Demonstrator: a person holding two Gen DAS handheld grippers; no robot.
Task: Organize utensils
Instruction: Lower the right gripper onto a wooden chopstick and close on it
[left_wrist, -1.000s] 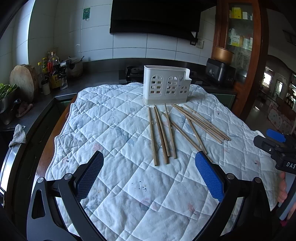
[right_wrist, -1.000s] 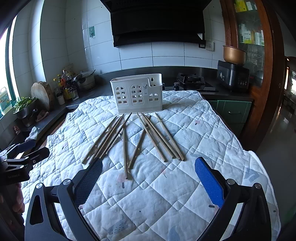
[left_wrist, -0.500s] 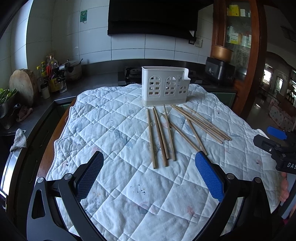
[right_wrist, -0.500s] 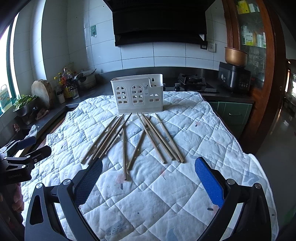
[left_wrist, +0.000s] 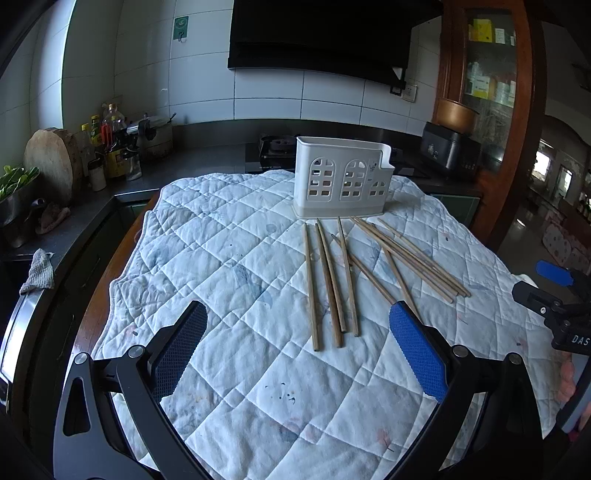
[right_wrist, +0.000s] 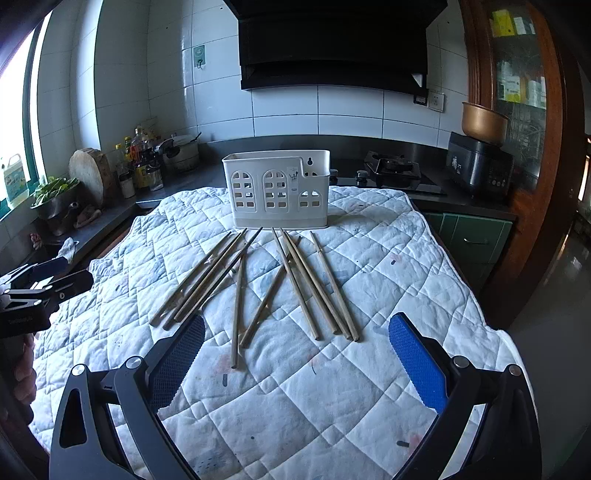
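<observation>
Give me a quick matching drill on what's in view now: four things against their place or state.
1. chopsticks
2. white holder
3. left gripper
4. round chopping board

A. open, holding nothing
B. upright at the far end of the quilted cloth
C. lying loose on the cloth
D. leaning on the counter by the window

Pairs: 1-C, 2-B, 3-A, 4-D

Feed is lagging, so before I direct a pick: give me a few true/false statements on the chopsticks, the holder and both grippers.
1. Both the left gripper and the right gripper are open and empty. True.
2. Some chopsticks already stand in the white utensil holder. False: all lie on the quilted cloth.
3. The holder stands upright. True.
4. The chopsticks lie behind the holder. False: they lie in front of it.
</observation>
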